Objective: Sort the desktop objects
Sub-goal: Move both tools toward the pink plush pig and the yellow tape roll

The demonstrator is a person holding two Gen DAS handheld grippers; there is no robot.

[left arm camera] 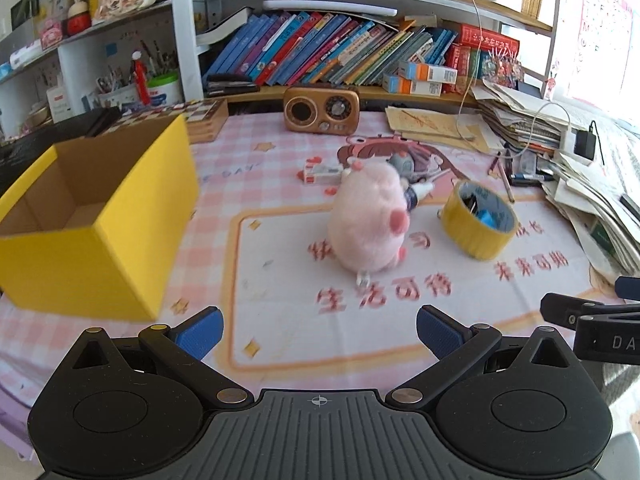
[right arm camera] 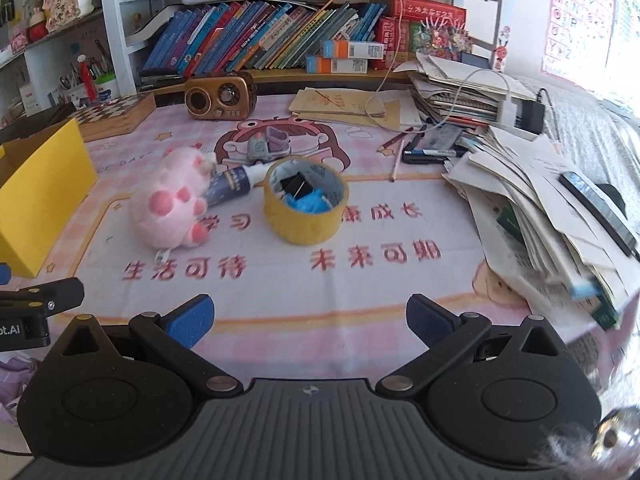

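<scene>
**Background items, not for sorting**

Brown retro radio (right arm camera: 221, 96) at the table's far edge; wooden chessboard box (right arm camera: 116, 114) toward the far left corner; leaning books (left arm camera: 320, 48) on the shelf behind; loose paper stack (right arm camera: 552, 208) along the right edge.

Each claw is matte black: the left claw (left arm camera: 319, 332) and right claw (right arm camera: 310, 322) have blue ribbed pads (left arm camera: 199, 334) on angled link arms, brass-coloured pivot screws (left arm camera: 231, 395), two round discs at 4 and 8 o'clock, and a ribbed grey plate (right arm camera: 308, 420) with a crosshair mark.
</scene>
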